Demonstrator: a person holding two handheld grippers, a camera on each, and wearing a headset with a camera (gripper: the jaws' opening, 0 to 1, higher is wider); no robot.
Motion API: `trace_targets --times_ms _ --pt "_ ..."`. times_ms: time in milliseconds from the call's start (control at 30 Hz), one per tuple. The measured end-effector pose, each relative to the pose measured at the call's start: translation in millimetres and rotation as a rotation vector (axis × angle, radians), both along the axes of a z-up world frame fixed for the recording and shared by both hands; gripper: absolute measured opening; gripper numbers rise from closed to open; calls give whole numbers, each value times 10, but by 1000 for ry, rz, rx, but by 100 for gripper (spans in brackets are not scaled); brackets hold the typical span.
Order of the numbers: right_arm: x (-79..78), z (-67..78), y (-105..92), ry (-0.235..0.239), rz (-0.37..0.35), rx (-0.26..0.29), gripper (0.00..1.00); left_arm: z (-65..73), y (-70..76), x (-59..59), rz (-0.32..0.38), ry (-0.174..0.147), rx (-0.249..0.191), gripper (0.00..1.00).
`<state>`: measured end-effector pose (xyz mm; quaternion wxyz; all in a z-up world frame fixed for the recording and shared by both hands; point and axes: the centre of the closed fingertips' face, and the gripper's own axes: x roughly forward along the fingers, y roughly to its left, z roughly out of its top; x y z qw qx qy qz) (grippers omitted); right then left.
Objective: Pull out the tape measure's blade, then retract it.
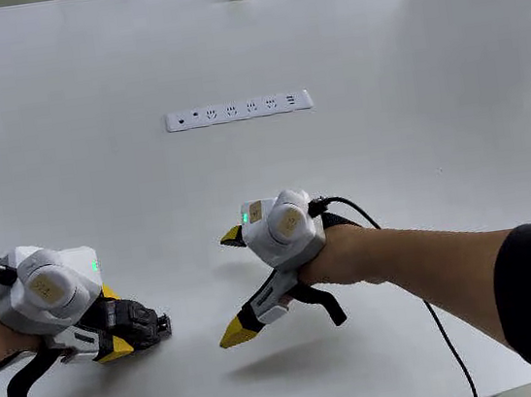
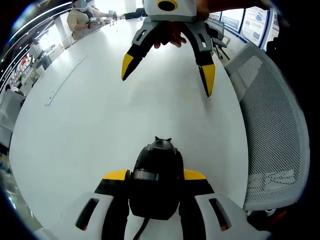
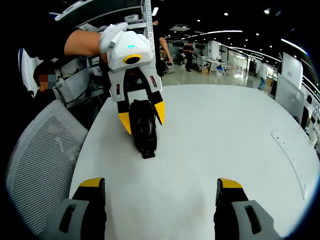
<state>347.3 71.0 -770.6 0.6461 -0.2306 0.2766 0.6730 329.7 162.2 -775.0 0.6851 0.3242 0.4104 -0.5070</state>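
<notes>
While the left gripper (image 2: 155, 175) is pinching the tape (image 3: 143, 127) at the near left of the table (image 1: 343, 41), the right gripper (image 1: 230, 286) is hanging wide open just right of it, holding nothing. I'm thinking a sloppy grab at the small blade tip (image 2: 162, 140) is risking a miss, or twisting the tape loose. That tip is blurring into black; the tape's rear is hiding between the jaws.

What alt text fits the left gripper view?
The left tongs clamp a black tape measure over a white table. Facing them, the right tongs hang open, yellow tips apart; a grey mesh chair stands beside the table.
</notes>
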Motion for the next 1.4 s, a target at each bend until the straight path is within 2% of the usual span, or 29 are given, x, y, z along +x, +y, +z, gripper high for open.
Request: trace_targets --times_ms 133,200,233,267,300,333,433,600,833,933,1067,1233,1400 --pt "-54 -57 139 -10 53 -14 79 -9 14 16 -5 17 8 33" --pt "-68 -69 218 -9 65 -14 77 -13 21 22 -3 23 7 33" --pt "-73 -70 246 -9 69 -14 75 -14 21 22 -7 20 6 33" --pt "-93 -56 297 -10 87 -5 72 -29 30 58 -17 -13 12 33" --pt "-103 -55 322 -12 96 -4 69 -28 31 71 -9 -24 10 33" --pt "-109 -62 346 -15 104 -8 65 -24 25 48 2 -9 -1 33" --pt "-113 -85 435 -22 127 -13 62 -19 28 45 -1 -31 -9 33" --pt "-157 -137 529 -43 165 -33 53 -23 29 59 1 -34 -10 32" --pt "-210 -252 621 -37 154 -47 36 -26 26 60 1 -36 -17 32" --pt "-256 -257 662 -31 160 -41 32 -21 21 52 0 -40 -17 32" --pt "-251 -279 699 -50 165 -46 25 -17 15 48 5 -50 -27 32" --pt "-206 -288 724 -65 162 -54 17 -18 12 47 7 -47 -27 33" --pt "-225 -324 735 -84 190 -74 15 -16 10 49 7 -44 -32 33"
